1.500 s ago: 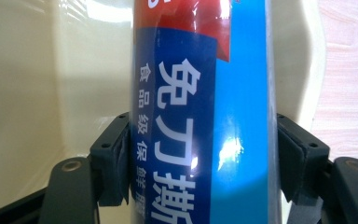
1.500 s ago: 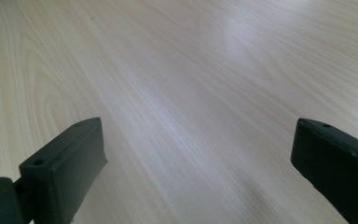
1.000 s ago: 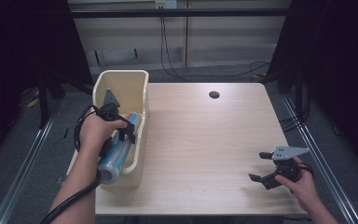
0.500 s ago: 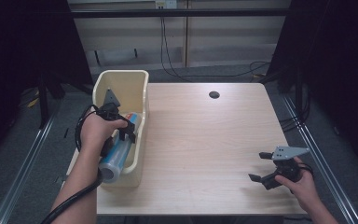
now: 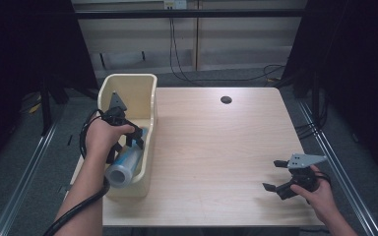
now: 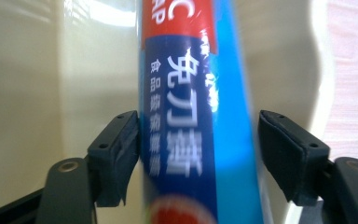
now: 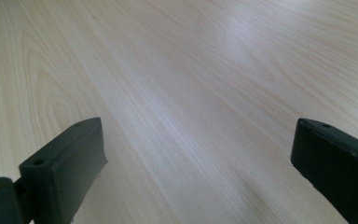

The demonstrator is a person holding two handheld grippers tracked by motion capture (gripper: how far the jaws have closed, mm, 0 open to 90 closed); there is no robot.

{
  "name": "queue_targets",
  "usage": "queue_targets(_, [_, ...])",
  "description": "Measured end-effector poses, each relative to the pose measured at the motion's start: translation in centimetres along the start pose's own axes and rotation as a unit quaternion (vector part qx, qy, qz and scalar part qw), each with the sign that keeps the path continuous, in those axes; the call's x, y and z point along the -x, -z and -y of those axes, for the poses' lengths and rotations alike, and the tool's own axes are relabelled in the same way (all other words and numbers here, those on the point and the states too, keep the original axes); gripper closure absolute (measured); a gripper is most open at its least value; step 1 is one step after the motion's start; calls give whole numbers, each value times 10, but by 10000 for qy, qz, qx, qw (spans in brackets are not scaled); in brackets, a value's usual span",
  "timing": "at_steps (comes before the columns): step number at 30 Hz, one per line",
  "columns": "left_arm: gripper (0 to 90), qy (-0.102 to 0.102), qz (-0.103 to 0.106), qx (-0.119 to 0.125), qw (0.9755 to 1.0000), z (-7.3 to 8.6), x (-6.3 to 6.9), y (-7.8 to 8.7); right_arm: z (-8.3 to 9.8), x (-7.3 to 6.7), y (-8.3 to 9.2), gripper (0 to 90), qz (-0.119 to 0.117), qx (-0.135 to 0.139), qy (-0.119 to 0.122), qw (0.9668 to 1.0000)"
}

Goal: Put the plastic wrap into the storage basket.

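Cling-film roll (image 6: 196, 121), blue with a red band, white Chinese characters and partly legible letters, lies slanted in the cream bin (image 5: 145, 88) at the bench's (image 5: 216, 147) left edge, clamped by the left tongs (image 5: 128, 137), apparently for lifting out, while the right tongs (image 5: 281, 178) rest wide open, empty.

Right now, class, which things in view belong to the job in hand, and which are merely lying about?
In the job:
left tongs
roll of cling wrap
cream plastic bin

Lying about:
right tongs, open over the table
table's cable hole
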State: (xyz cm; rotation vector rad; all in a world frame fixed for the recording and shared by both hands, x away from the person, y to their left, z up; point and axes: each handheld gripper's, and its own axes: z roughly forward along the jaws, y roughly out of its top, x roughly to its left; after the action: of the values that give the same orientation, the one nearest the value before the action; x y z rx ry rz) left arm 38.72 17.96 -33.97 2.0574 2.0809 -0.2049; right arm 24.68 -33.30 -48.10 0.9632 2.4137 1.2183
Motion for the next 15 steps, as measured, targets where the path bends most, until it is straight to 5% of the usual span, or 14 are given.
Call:
queue_targets(2, [368, 49, 182, 57, 9998, 0, 1, 8, 0, 0, 0, 29, -55, -9, -7, 10000])
queue_targets(11, [340, -48, 84, 287, 9995, 4, 3, 20, -1, -1, 1, 29, -31, 1, 14, 10000])
queue_targets(15, [287, -249, 140, 405, 9988, 3, 4, 27, -1, -1, 1, 29, -11, 8, 3, 10000])
